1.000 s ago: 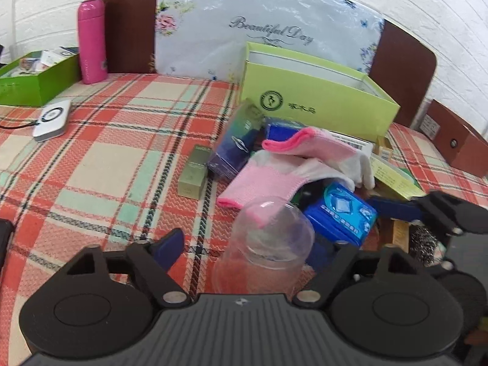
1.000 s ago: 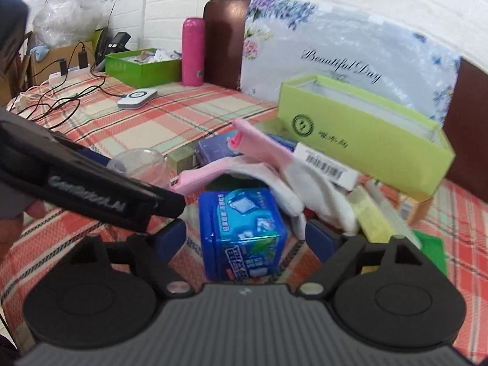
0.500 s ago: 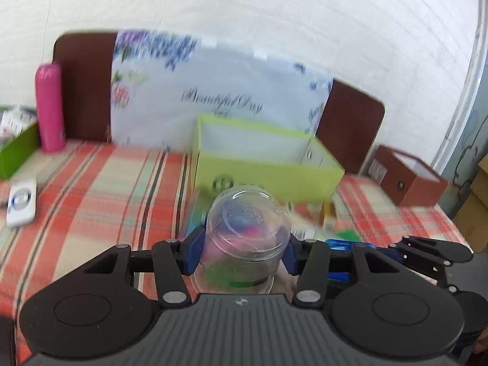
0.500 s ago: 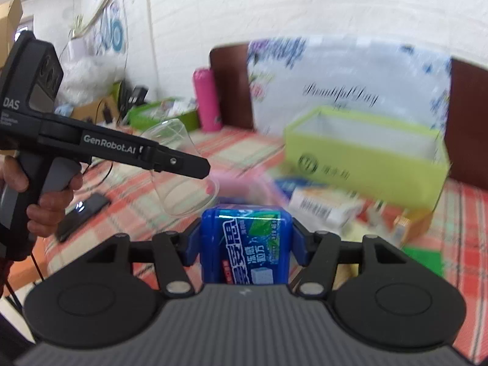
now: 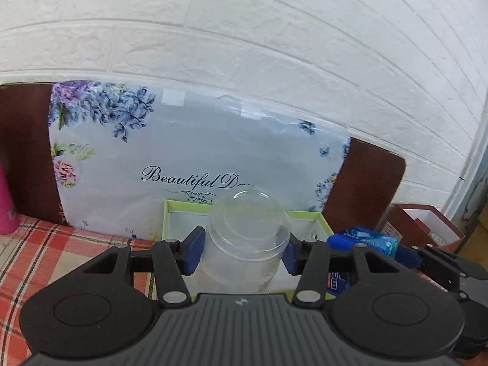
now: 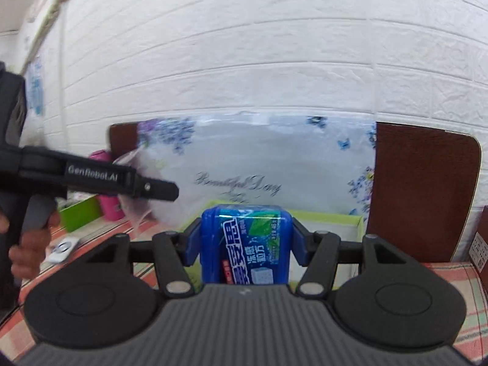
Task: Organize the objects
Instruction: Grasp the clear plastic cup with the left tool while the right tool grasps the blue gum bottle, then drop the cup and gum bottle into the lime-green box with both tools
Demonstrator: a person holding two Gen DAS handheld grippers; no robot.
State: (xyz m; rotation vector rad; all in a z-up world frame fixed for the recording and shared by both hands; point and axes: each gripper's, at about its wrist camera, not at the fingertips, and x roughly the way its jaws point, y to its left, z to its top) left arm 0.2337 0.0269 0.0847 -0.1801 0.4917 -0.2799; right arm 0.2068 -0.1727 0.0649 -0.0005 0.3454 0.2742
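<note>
Left hand-held gripper [image 5: 242, 251] is clenched on a clear plastic cup [image 5: 244, 244], blue pads pressing its side wall from left and right; the cup is carried upside down, flat base toward the camera's far side, in the air in front of the open green box [image 5: 170, 222]. Right hand-held gripper [image 6: 245, 241] is clenched on a blue gum tub [image 6: 245, 244], pads on its two narrow sides, label facing the camera; it too hangs above the near edge of the same green box [image 6: 353, 222]. Judgement on handling: the cup looks thin-walled, very light and smooth, so it will flex or crack under a hard squeeze and may slip if the pads sit near the tapering base; the grip at mid-wall, where the pads sit now, seems right, with light pressure only. The gum tub looks rigid, somewhat heavier for its size, with glossy wrap; its flat sides give the pads a firm seat, and the present hold looks secure. In the left view the tub [image 5: 366, 241] shows just beside the cup, so the two loads are close and could knock together over the box. The box stands on a checked table [image 5: 45, 244], against a floral board [image 5: 195, 158]. Release low inside the box would suit the cup, which may bounce or roll.
</note>
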